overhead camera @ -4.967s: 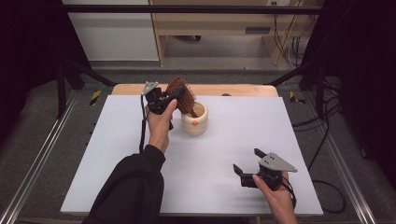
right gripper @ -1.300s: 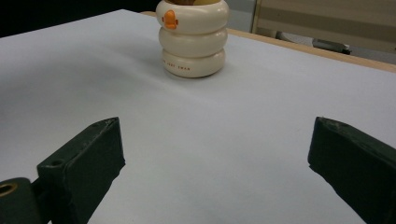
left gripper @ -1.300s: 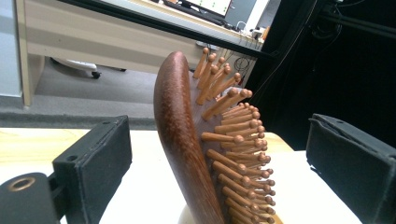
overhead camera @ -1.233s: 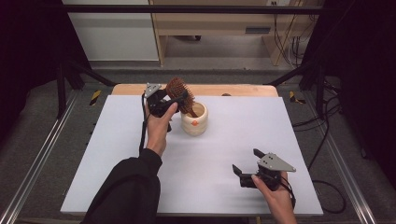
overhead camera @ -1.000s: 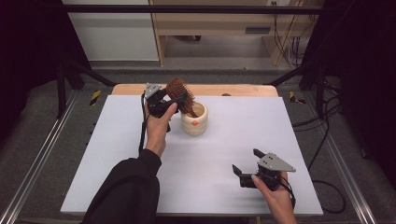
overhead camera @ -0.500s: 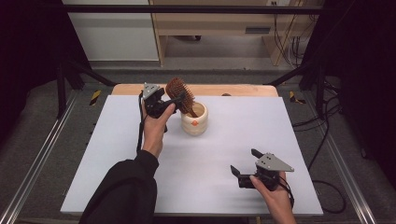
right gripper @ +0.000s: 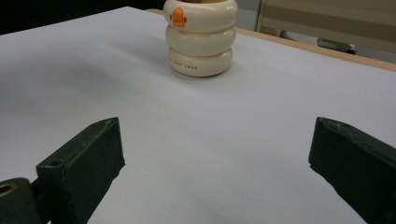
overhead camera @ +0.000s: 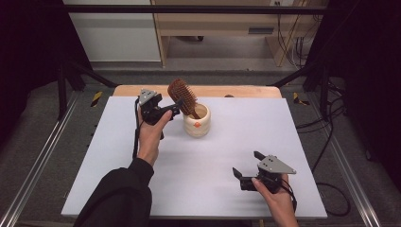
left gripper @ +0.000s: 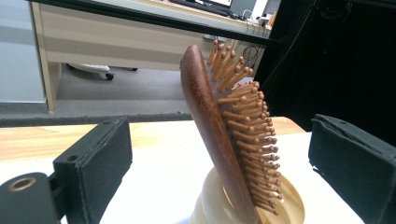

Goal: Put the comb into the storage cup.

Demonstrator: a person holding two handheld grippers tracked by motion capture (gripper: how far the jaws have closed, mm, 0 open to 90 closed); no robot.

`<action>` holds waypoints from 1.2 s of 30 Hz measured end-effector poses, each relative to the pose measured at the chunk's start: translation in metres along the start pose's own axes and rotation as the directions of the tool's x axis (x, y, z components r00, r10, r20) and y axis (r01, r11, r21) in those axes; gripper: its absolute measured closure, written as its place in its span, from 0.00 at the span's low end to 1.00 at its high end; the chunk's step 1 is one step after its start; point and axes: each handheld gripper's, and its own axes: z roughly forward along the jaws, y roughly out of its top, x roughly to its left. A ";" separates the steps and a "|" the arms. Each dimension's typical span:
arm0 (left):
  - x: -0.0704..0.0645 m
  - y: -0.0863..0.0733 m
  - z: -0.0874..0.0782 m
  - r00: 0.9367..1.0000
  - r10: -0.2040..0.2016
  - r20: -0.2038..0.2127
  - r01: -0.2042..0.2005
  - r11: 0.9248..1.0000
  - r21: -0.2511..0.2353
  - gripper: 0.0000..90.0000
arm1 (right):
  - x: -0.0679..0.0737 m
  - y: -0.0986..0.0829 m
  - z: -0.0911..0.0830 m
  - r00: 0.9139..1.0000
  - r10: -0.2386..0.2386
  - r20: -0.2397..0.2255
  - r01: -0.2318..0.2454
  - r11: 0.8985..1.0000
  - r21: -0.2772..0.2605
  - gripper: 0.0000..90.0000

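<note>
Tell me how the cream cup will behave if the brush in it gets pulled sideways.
The cup looks short and wide-based, so it probably resists tipping. Yet the hairbrush leans on its rim with most of its length above, so a sideways pull could lever it over. On the smooth white table it may slide first.

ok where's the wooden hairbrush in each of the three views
High view: the hairbrush stands top centre, handle down in the cream cup, beside the left gripper.
Left gripper view: it is at the centre, leaning between the open jaws, bristles to the right.
Right gripper view: the brush is cut off by the top edge.
Shared landmark: the cream cup, top centre in the right gripper view.
</note>
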 end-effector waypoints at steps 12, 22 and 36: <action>0.002 -0.008 -0.005 1.000 -0.001 0.011 0.000 1.000 0.014 0.07 | -0.001 0.000 0.001 1.000 -0.001 0.001 0.001 1.000 0.001 0.04; -0.003 -0.008 -0.012 0.999 0.008 0.031 -0.009 1.000 0.009 0.06 | 0.000 0.000 0.001 1.000 -0.005 0.001 0.005 1.000 0.003 0.04; 0.005 -0.014 -0.036 0.999 -0.015 0.032 0.015 1.000 -0.006 0.06 | 0.001 0.000 0.001 1.000 -0.013 -0.001 0.013 1.000 0.007 0.04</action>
